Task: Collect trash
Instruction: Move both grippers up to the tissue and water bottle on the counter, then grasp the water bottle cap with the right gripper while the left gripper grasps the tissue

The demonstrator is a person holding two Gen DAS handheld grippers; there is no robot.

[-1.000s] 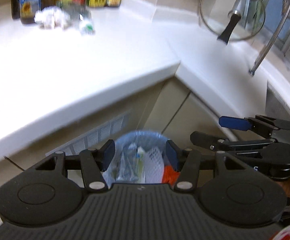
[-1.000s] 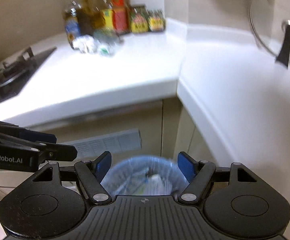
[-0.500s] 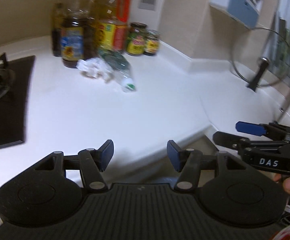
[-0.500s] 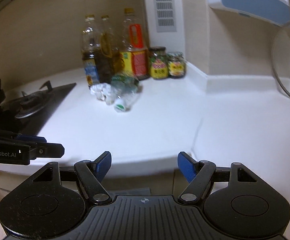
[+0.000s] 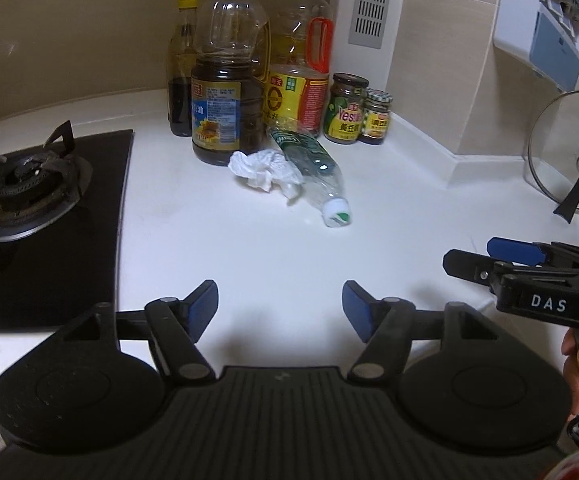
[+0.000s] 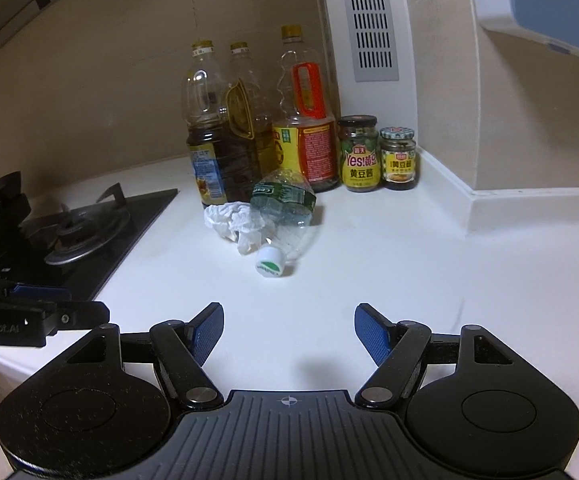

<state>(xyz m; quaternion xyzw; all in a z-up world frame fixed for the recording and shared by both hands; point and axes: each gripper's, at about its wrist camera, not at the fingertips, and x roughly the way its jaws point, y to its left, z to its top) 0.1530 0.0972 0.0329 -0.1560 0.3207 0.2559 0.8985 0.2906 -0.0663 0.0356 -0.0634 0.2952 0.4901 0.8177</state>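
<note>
Trash remains on the white table [image 5: 249, 248]: a crumpled paper tissue [image 5: 263, 168] and an empty plastic bottle [image 5: 313, 172] lie touching each other, just in front of the row of oil bottles [image 5: 225, 92] and near the two sauce jars [image 5: 347, 108]. The bottle lies on its side with its white cap [image 6: 270, 263] toward the cameras. Both tools are empty and well apart from these things, so the step in hand looks like the approach to the next pieces of trash. The left tool [image 5: 280, 307] has just been opening its jaws, with nothing between them; the right tool [image 6: 289, 330] stands released, also with nothing inside. The next move probably calls for carrying each tool forward over the table, the left toward the tissue, the right toward the bottle, and closing only when the pads are on both sides. The bottle may roll if it is pushed from one side.
</note>
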